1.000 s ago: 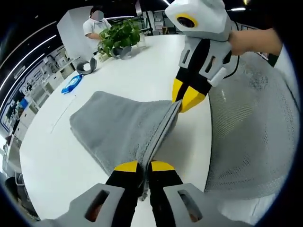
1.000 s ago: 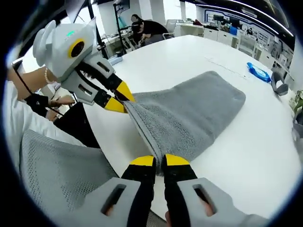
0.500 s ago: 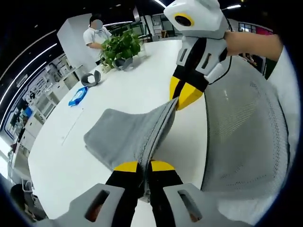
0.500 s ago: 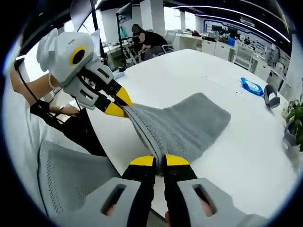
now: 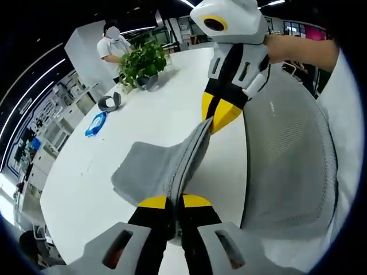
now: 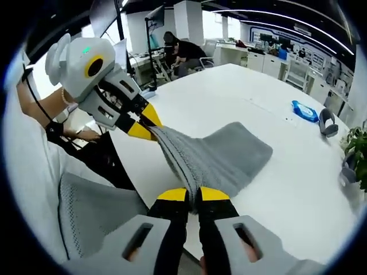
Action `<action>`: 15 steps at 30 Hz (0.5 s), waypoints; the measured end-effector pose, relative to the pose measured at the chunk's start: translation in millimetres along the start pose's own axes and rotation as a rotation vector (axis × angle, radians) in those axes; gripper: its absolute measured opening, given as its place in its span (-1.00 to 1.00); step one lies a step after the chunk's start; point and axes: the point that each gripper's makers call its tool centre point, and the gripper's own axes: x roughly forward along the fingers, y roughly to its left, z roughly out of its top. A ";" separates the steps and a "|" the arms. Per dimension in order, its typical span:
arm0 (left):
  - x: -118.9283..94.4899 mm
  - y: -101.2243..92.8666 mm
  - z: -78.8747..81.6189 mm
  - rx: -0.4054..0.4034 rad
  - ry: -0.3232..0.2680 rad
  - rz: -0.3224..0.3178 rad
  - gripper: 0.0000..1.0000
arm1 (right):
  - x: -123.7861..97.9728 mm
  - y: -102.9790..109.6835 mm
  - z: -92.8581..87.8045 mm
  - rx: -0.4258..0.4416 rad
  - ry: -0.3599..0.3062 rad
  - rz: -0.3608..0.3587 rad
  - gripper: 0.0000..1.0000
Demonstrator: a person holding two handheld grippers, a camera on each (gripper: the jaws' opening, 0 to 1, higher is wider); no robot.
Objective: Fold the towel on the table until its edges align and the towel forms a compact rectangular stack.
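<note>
Grippers, left gripper (image 5: 174, 201) and right gripper (image 6: 192, 195), are each clenching a towel (image 6: 221, 157) corner, lifting it higher off the table's (image 6: 298, 172) near edge than a second ago, advancing the fold.

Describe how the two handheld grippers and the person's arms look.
Each gripper, left and right, has a pale grey shell, black jaws with yellow tips and slotted sides. The left gripper's housing shows a green light. The person wears a bead bracelet, a black wrist strap with a thin cable.

Bare table (image 5: 86, 195) surrounds towel (image 5: 155, 166); mesh chair (image 5: 287, 166) crowds the near edge.
</note>
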 end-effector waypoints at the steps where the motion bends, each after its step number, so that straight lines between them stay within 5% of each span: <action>1: -1.2 0.8 2.2 -0.001 -0.006 -0.001 -0.86 | -1.5 -0.2 1.1 0.000 -0.002 -0.003 -0.94; 15: -22.7 17.8 21.0 0.018 -0.019 0.020 -0.86 | -21.5 -3.3 31.7 -0.022 -0.039 -0.005 -0.94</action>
